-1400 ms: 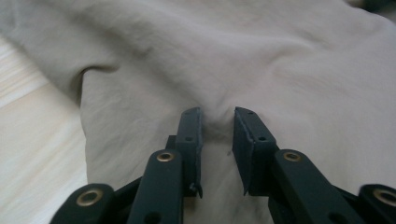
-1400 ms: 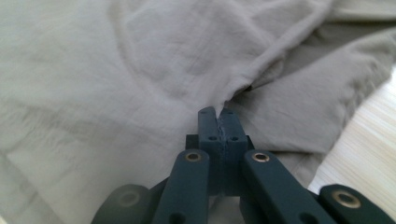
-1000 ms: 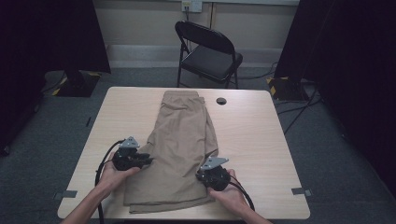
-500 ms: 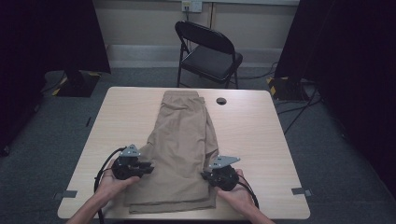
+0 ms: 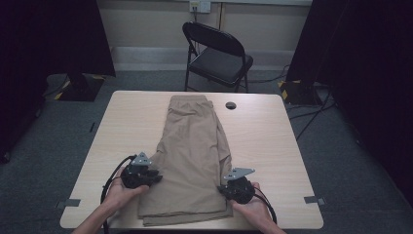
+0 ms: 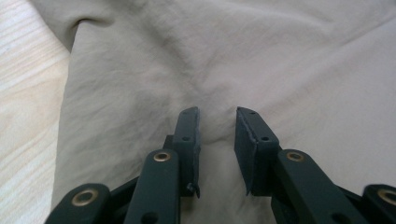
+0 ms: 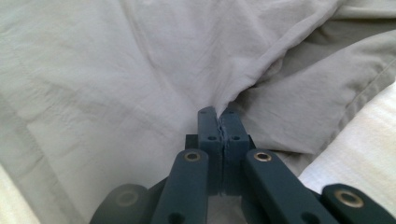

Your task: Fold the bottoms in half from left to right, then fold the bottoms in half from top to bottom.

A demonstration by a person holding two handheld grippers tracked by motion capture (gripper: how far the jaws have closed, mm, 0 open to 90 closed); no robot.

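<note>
— What do we have at the jaws?

— Our right gripper (image 7: 218, 114) has its dark matte jaws pressed together on a pinch of the khaki shorts (image 7: 140, 79); the thin cloth rises into a small peaked fold at the tips, with creases fanning away from it. Our left gripper (image 6: 217, 112) has its jaws a narrow gap apart, the flat pads standing over the cloth with a soft ridge of fabric between them, and we can't tell whether they touch it.

— And the metal?

— Flat, dark links with brass-coloured rivets, blocky rectangular pads with slightly worn edges.

— How does the garment look farther out?

— A light tan woven cloth, smooth but faintly wrinkled, folded lengthwise into a long shape. It lies down the middle of the table (image 5: 272, 141), waistband at the far end, hems at the near edge where two layers show. Our left gripper (image 5: 139, 173) is at its near left edge, our right gripper (image 5: 237, 185) at its near right edge.

— The table itself?

— Pale wood-grain laminate, rounded corners, with a small black round cap (image 5: 230, 105) just right of the waistband.
</note>
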